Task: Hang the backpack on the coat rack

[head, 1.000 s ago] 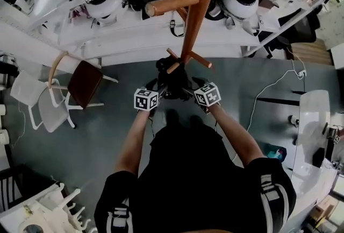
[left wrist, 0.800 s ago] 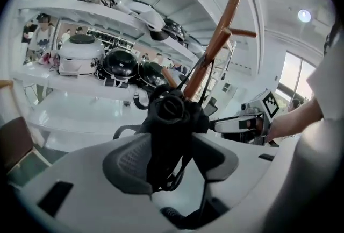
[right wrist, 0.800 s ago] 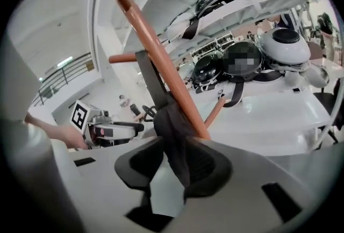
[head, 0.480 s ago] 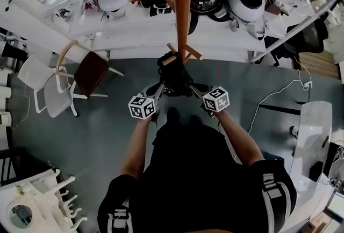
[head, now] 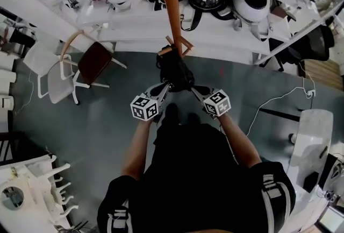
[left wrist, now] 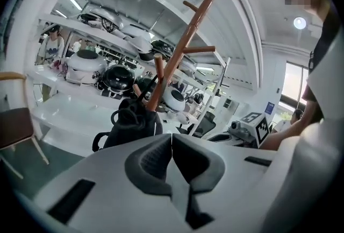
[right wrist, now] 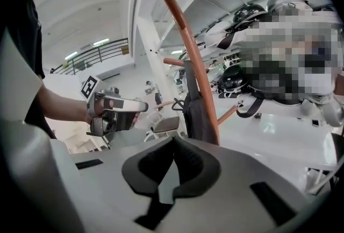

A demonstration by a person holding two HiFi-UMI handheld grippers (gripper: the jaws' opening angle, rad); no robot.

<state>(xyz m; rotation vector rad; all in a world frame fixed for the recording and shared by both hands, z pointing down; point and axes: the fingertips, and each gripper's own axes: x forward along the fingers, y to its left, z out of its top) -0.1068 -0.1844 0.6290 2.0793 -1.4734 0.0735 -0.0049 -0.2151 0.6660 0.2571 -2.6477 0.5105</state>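
the hanging looks done. the left claw (left wrist: pixel 171 143) is pressed together with nothing in it, its jaws having just been closing on air, and it sits clear of the bag, at about 7 o'clock from it in the head view. the black backpack (head: pixel 173 71) is at 12 o'clock ahead of the person, hung from a low peg (head: pixel 167 50) of the wooden coat rack (head: pixel 171 11), its body slack against the pole. whether its bottom clears the floor i cannot tell. the right claw (right wrist: pixel 173 143) is likewise closed and empty, apart from the bag at its 5 o'clock. what seems left is only to draw off and check that the strap sits well on the peg.

at 10 o'clock a white chair (head: pixel 51 84) and, just beside it, a brown-seated chair (head: pixel 94 62) stand on the grey floor (head: pixel 107 129), well apart from the rack. behind the rack, from 11 to 1 o'clock, white shelving (head: pixel 134 38) carries rounded white and black gear. at 2 o'clock a white cable (head: pixel 279 96) trails over the floor, and at 3 o'clock stands a white bench (head: pixel 314 129). nothing stands between the claws and the backpack.
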